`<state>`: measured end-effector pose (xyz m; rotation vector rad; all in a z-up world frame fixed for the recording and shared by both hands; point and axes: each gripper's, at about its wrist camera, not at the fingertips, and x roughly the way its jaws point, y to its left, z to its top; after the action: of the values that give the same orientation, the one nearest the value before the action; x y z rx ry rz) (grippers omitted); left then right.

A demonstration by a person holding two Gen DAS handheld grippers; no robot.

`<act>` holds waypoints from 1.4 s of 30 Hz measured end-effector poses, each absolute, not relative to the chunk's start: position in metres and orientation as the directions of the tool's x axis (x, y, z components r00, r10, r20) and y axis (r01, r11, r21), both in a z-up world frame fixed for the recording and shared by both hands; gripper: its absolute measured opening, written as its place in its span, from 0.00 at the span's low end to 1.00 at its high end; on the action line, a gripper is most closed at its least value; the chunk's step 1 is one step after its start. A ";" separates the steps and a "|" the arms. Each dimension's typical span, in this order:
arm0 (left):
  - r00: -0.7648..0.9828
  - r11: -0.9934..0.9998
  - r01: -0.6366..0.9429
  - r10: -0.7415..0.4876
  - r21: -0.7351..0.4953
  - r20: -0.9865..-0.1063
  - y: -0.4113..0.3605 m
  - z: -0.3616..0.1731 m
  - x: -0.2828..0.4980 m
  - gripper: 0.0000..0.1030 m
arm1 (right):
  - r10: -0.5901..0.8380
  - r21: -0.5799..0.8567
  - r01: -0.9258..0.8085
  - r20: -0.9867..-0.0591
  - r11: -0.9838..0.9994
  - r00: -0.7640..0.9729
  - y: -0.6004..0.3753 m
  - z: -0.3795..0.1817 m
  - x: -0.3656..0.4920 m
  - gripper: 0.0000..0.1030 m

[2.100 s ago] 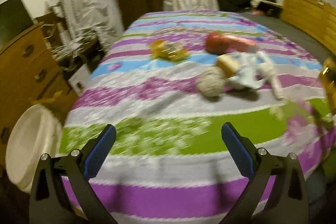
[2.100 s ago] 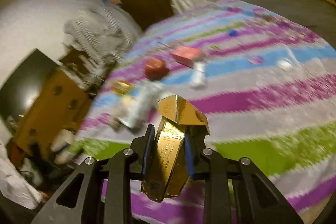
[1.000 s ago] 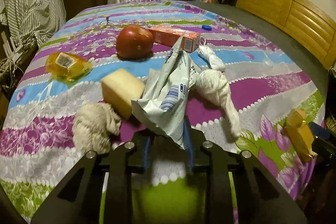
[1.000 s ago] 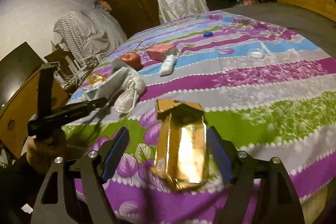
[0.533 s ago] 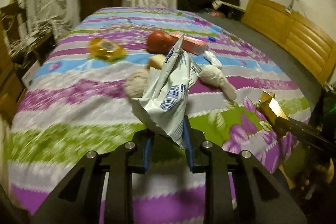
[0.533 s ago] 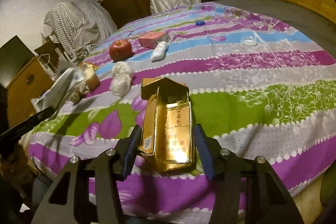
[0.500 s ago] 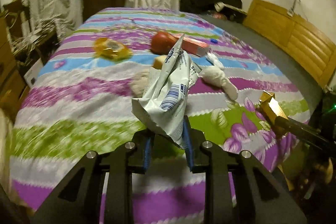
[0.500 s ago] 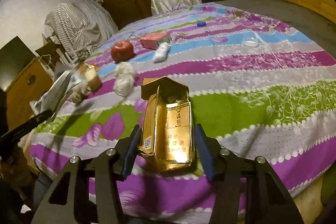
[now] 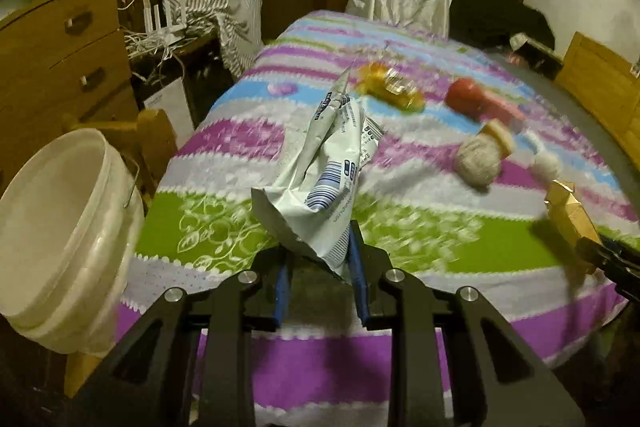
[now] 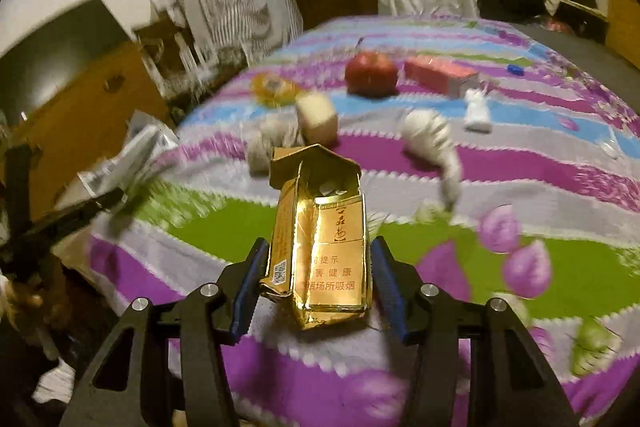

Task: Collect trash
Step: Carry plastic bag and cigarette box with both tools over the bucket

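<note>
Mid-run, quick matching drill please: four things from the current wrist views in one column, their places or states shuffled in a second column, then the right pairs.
1. silver wrapper
2. gold carton
3. white bucket
4. red apple

A. beside the bed, off its left edge
B. lying on the bedspread next to a pink box
C. in the right gripper, top flap open
D. pinched in the left gripper

Pairs: 1-D, 2-C, 3-A, 4-B

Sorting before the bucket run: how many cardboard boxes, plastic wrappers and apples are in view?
Cardboard boxes: 2 (gold cigarette pack, pink box)
Plastic wrappers: 2 (white bag, yellow wrapper)
Apples: 1 (red apple)
Total: 5
</note>
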<state>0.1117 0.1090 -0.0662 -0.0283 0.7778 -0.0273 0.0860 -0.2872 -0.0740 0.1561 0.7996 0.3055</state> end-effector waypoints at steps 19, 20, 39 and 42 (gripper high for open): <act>0.735 0.984 0.176 -0.135 -0.005 -0.665 0.113 -0.054 0.126 0.76 | 0.380 0.324 -0.208 -0.674 0.923 0.633 -0.298 -0.076 0.094 0.80; 0.736 0.983 0.180 -0.115 0.028 -0.667 0.107 -0.057 0.131 0.76 | 0.383 0.322 -0.215 -0.675 0.922 0.630 -0.295 -0.077 0.094 0.75; 0.712 0.988 -0.133 0.150 0.079 -0.686 0.125 -0.024 0.118 0.44 | 0.432 0.340 -0.268 -0.649 0.901 0.627 -0.270 -0.056 0.097 0.50; 0.721 0.980 -0.177 0.191 0.089 -0.666 0.137 -0.008 0.112 0.44 | 0.461 0.320 -0.332 -0.634 0.887 0.621 -0.242 -0.038 0.103 0.50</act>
<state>0.1117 0.1372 -0.0080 0.0193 0.7375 0.2035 0.1029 -0.2425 -0.0376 0.1776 0.7774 0.4584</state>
